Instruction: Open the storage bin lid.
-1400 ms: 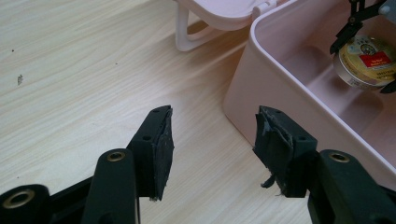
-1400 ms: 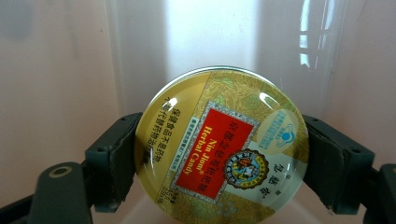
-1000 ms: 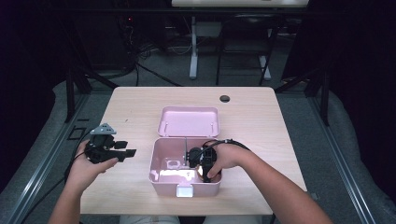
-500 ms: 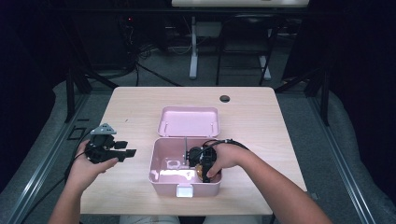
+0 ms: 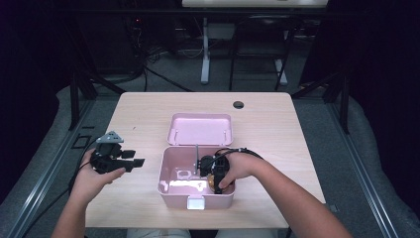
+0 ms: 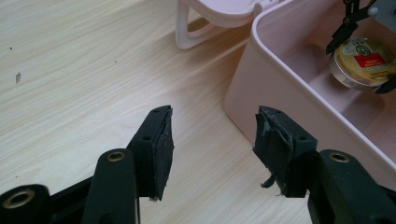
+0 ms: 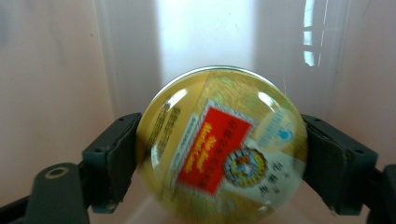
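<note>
Right gripper (image 7: pixel 219 154) is clamping the tin (image 7: pixel 222 144) across its rim, fingers (image 7: pixel 112 154) closed onto both sides, inside the box (image 5: pixel 168 186) at its right end. Tin looks like light, rigid metal with a glossy lid, probably slippery; gripping it by the edge, as here, seems right. Left gripper (image 6: pixel 212 140) is hovering over the table (image 6: pixel 70 70) left of the box, fingers wide apart, holding nothing. Count: 1 tin, 1 box, 1 lid (image 5: pixel 200 129) lying at the far side, touching the box.
</note>
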Demonstrator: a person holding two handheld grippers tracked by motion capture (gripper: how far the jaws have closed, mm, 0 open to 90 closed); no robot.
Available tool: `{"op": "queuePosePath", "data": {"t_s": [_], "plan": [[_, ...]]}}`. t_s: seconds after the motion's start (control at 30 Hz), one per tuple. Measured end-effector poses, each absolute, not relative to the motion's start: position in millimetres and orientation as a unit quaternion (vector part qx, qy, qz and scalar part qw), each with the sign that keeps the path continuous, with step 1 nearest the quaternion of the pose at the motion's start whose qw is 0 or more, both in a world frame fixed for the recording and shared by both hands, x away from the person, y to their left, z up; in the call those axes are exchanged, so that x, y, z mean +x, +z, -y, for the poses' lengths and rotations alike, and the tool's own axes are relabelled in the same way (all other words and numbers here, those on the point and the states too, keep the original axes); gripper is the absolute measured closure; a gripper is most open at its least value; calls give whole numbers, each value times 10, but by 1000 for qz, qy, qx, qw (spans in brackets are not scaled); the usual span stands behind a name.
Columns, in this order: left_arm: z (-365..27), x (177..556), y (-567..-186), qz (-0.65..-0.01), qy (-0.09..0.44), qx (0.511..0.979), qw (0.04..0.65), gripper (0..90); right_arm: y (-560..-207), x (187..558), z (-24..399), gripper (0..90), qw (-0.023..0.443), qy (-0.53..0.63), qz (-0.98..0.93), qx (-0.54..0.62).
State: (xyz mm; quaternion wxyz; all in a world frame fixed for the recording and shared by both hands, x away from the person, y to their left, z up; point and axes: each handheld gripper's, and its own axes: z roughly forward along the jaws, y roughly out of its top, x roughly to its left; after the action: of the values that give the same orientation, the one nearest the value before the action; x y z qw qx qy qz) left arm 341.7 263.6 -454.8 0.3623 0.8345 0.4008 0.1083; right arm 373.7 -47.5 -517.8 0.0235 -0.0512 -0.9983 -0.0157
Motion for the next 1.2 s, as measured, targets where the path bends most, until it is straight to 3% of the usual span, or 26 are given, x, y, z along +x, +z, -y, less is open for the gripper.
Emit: {"op": "queuePosePath", "data": {"t_s": [1.2], "plan": [[-2613, 3423, -4563, -398, 102, 838, 360, 470, -4746, 3652, 502, 192, 2, -60, 997, -54]]}}
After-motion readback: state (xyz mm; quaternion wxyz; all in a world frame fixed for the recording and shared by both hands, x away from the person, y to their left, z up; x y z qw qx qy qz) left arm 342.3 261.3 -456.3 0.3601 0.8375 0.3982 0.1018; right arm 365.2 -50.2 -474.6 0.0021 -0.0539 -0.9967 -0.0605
